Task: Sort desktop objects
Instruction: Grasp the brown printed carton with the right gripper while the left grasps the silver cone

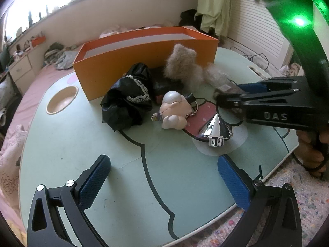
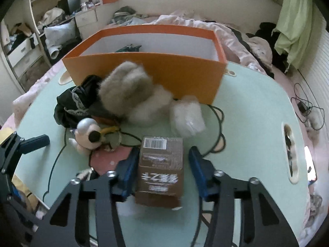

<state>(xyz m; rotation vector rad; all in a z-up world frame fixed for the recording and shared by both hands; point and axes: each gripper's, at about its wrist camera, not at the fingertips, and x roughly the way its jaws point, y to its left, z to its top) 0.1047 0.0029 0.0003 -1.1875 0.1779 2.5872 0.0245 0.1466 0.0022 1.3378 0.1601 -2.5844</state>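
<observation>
**Desk lot, sorted big to small**

1. Table [image 1: 82, 144], mint top w/ bear print. Bears everything below.
2. Orange box [image 1: 123, 68], open-topped, at far edge. Prob. the sorting bin, set where both grippers reach it. Right wrist view shows dark green item [image 2: 127, 48] already inside; left wrist view shows only a bare white inner wall.
3. Grey plush [image 2: 127, 90], leaning on box front wall. White fluffy piece [image 2: 188, 115] just beside it.
4. Black cloth [image 1: 127, 100] w/ lace trim, crumpled, touching plush.
5. Left gripper [image 1: 164, 159]. Jaws wide, nothing between, over bare table near the front edge. Looks parked, clear of the working side.
6. Right gripper [image 2: 163, 153]. Jaws narrow, either side of brown carton. Left pad at or on carton wall, right pad w/ a small gap, so not yet clamped. Person's hand [image 1: 310, 150] on its grip seen in left view only.
7. Brown carton [image 2: 161, 164], barcode on top, on table between right jaws, well short of box. Mostly hidden in left view.
8. Doll figure [image 1: 174, 111], on its side, mid-table.
9. Chrome cone [image 1: 216, 129], tip up, near doll. Not seen in right view.
</observation>
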